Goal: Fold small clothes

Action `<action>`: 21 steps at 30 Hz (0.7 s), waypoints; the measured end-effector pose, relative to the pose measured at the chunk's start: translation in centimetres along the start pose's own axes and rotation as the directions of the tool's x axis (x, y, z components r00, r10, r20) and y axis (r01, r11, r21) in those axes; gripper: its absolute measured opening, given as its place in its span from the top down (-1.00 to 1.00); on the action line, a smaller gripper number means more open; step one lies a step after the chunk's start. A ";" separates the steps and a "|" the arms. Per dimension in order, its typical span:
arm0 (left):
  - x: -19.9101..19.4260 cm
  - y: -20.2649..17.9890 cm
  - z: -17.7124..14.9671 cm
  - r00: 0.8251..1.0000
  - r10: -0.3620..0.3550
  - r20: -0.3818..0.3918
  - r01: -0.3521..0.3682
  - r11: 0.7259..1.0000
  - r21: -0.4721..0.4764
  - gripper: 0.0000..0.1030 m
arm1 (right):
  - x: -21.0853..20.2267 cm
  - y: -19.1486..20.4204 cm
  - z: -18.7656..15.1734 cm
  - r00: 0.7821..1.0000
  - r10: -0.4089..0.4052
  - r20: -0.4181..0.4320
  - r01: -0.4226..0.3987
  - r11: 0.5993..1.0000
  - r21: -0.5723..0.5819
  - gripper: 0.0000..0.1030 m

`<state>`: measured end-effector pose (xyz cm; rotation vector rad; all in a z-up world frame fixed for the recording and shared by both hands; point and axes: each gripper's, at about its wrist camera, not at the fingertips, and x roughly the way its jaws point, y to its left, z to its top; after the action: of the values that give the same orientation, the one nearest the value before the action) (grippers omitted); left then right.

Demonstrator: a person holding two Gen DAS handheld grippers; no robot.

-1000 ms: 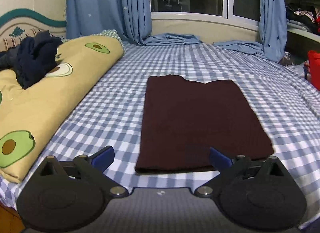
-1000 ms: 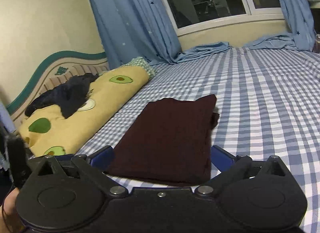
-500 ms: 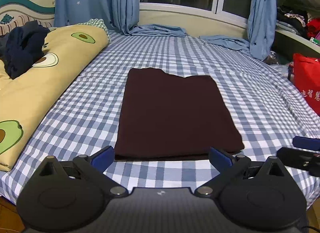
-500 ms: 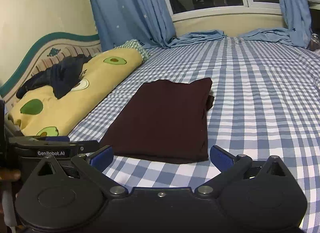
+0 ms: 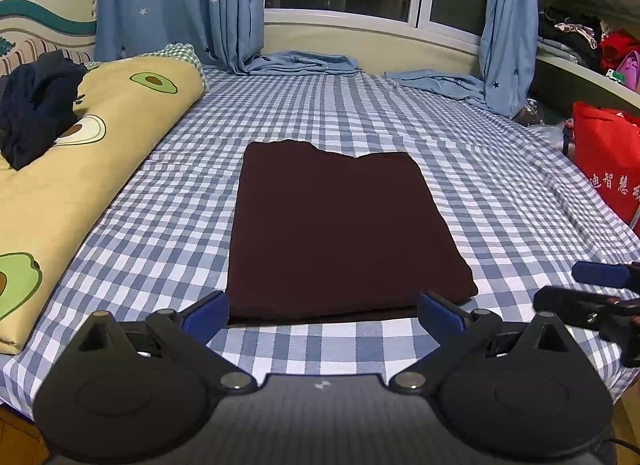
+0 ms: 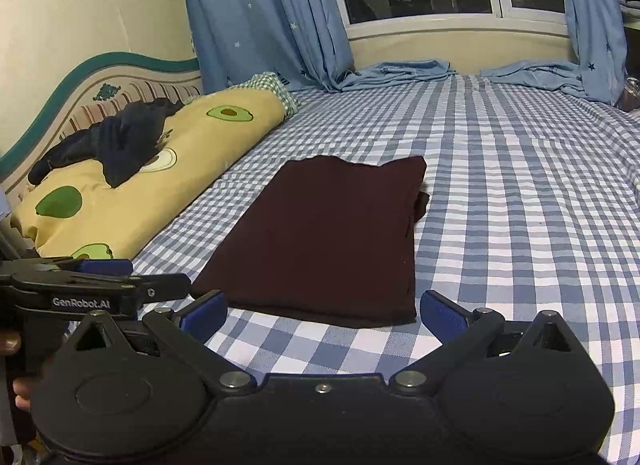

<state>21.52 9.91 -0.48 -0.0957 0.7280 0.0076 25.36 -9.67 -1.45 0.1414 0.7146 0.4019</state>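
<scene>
Both the left gripper [image 5: 324,315] and right gripper [image 6: 323,313] are held wide apart, empty, just short of the folded maroon garment [image 5: 340,233].

A dark maroon garment [image 5: 344,233] lies folded into a flat, neat rectangle on the bed in front of me, its long sides running away from me. Its far edge is slightly uneven. On its right side, a small fold of cloth [image 6: 421,205] pokes out from underneath.
</scene>
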 end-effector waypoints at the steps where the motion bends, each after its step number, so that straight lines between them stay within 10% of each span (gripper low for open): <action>1: 0.1 0.0 0.0 1.000 0.001 -0.002 -0.001 1.000 -0.003 -0.99 | -0.1 0.0 0.0 1.000 0.000 0.009 0.000 1.000 -0.001 -0.99; 21: 1.0 0.0 -0.4 1.000 -0.005 -0.018 0.005 1.000 0.004 -0.99 | -0.8 -1.8 0.3 0.999 -0.039 0.034 0.037 0.996 0.076 -0.99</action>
<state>21.99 9.81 -1.41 -0.0933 0.7455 0.0007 25.55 -11.67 -1.18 0.2056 0.6965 0.3355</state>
